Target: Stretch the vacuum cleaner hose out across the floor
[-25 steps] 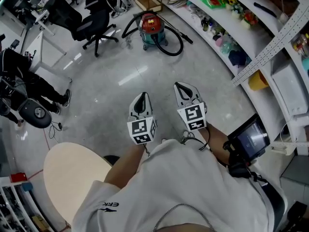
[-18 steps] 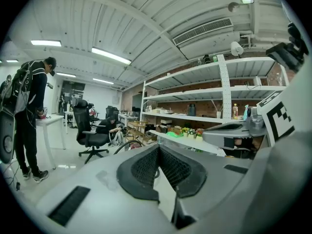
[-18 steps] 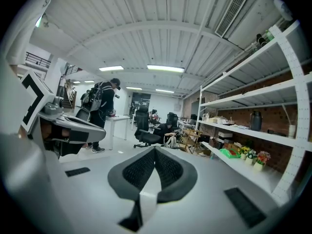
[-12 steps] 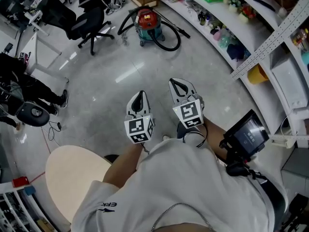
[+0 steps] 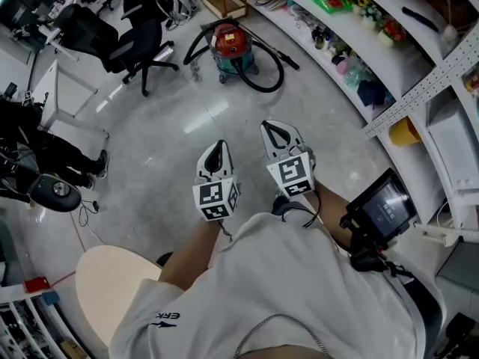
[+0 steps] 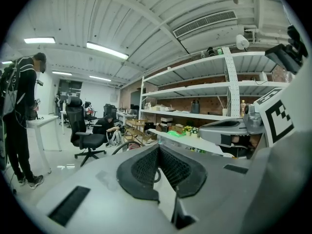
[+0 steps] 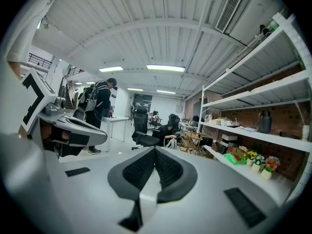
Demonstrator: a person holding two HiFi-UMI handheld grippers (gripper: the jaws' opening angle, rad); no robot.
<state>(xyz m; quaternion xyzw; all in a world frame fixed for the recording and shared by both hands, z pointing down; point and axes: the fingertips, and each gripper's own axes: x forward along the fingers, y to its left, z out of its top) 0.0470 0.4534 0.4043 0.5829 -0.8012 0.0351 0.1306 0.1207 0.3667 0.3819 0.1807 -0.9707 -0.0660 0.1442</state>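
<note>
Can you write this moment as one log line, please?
left gripper: shut, empty | right gripper: shut, empty | vacuum cleaner: far ahead on floor | hose: looped beside it, untouched

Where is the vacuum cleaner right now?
Head view, top centre: the vacuum cleaner stands on the floor between the black office chair at left and the curved white shelves at right.

flr glossy grey | white shelving R side | blk office chair | strip lts on
</note>
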